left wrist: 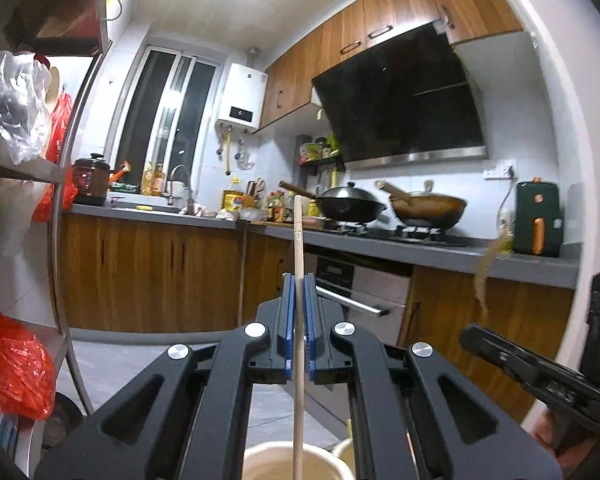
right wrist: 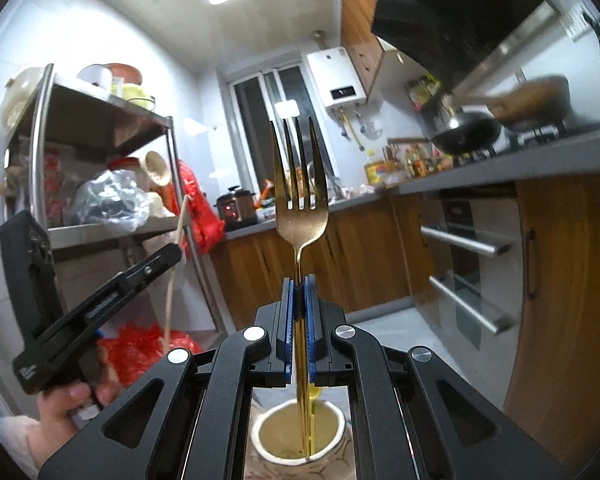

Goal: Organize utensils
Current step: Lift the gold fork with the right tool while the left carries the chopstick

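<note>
My left gripper (left wrist: 299, 280) is shut on a pale wooden chopstick (left wrist: 298, 240) held upright; its lower end hangs over a cream cup (left wrist: 260, 462) at the bottom of the left wrist view. My right gripper (right wrist: 299, 282) is shut on the handle of a gold fork (right wrist: 300, 200), tines up; the handle's lower end reaches into a cream patterned cup (right wrist: 268, 444) below. The left gripper with its chopstick also shows in the right wrist view (right wrist: 172, 254). The right gripper also shows in the left wrist view (left wrist: 470, 334), with the fork blurred above it.
A metal shelf rack (right wrist: 100, 224) with bags and bowls stands on the left. A grey counter (left wrist: 420, 250) with wooden cabinets carries a stove with two woks (left wrist: 350, 202), a sink and bottles. A second cup rim (left wrist: 342, 454) shows beside the first.
</note>
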`<action>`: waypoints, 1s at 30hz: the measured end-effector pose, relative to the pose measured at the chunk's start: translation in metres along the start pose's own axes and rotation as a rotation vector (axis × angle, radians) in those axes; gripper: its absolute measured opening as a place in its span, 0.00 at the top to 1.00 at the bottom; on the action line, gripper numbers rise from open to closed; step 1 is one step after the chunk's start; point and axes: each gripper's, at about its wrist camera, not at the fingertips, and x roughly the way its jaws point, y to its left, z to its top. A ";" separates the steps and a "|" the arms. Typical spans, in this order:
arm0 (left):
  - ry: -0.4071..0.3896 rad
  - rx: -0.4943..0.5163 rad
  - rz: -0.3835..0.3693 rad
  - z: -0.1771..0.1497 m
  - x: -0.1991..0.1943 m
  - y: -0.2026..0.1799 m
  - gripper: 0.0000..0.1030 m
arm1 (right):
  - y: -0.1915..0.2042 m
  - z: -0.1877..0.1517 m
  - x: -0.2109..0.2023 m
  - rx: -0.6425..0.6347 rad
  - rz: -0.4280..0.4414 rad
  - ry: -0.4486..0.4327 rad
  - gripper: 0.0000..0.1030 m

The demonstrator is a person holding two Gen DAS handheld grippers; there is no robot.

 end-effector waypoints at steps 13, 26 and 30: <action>0.159 0.029 -0.039 -0.059 -0.014 -0.008 0.96 | -0.007 -0.041 0.021 0.008 -0.002 0.152 0.94; 0.279 0.091 -0.059 -0.086 -0.015 -0.014 0.96 | -0.008 -0.057 0.032 -0.007 -0.069 0.236 0.93; 0.290 0.085 -0.050 -0.089 -0.012 -0.011 0.96 | -0.010 -0.057 0.033 0.005 -0.071 0.240 0.93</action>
